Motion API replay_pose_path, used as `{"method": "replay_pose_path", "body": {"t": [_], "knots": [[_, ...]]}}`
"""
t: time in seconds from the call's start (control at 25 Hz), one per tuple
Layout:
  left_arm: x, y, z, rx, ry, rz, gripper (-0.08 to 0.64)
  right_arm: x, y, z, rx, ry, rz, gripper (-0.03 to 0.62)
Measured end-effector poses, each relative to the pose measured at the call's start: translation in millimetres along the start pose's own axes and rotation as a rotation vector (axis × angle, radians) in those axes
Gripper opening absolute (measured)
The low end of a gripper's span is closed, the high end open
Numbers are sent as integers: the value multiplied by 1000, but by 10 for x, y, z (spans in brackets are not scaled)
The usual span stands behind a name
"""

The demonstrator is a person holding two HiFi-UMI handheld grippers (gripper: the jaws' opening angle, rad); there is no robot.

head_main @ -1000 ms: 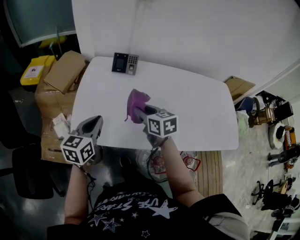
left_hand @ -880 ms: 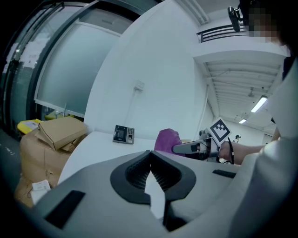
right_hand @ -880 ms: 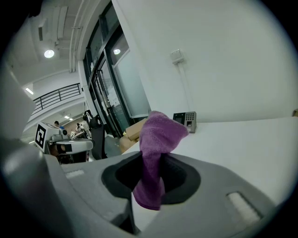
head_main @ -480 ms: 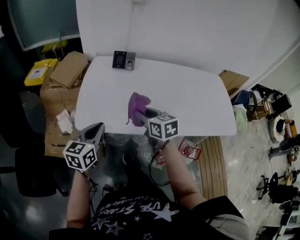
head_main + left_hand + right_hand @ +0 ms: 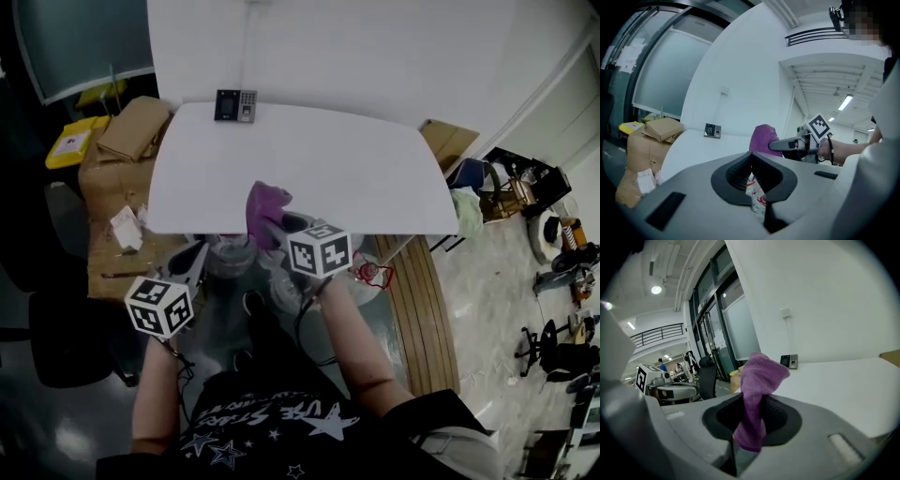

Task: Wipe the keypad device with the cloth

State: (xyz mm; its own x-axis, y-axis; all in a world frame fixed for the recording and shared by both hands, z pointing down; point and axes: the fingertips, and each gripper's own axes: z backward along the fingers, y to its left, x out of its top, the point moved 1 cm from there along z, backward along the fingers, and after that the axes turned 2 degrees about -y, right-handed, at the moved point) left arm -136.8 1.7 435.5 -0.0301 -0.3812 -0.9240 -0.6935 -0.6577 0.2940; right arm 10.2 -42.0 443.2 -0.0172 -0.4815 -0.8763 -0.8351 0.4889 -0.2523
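Note:
The keypad device [image 5: 235, 105] stands at the far left edge of the white table [image 5: 356, 169], against the wall; it also shows small in the left gripper view [image 5: 712, 130] and the right gripper view [image 5: 789, 361]. My right gripper [image 5: 274, 225] is shut on the purple cloth [image 5: 265, 206], which sticks up from between the jaws [image 5: 757, 380] over the table's near edge. My left gripper [image 5: 197, 261] hangs lower left, off the table, shut and with nothing in it [image 5: 750, 169]. Both grippers are far from the keypad.
Cardboard boxes [image 5: 131, 136] and a yellow bin [image 5: 70, 141] stand left of the table. A black chair [image 5: 66, 342] is at lower left. A wooden board [image 5: 417, 309] lies on the floor to the right, with clutter beyond it.
Both grippers have drawn back toward the table's near edge; the left one is now off the table. The cloth stays in the right gripper.

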Motion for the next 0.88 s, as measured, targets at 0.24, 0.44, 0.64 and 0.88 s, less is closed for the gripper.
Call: {"method": "replay_pose_path", "body": {"t": [0.24, 0.44, 0.64, 0.88], "knots": [[-207, -259, 192, -34, 9, 10, 8, -266, 175, 344, -29, 7, -12, 95], [-230, -432, 219, -40, 4, 14, 8, -284, 199, 551, -34, 11, 13, 95], [-194, -627, 167, -38, -4, 5, 8, -281, 195, 729, -17, -2, 21, 95], [-274, -1066, 64, -40, 1, 6, 8, -392, 170, 1032, 17, 19, 52, 95]]}}
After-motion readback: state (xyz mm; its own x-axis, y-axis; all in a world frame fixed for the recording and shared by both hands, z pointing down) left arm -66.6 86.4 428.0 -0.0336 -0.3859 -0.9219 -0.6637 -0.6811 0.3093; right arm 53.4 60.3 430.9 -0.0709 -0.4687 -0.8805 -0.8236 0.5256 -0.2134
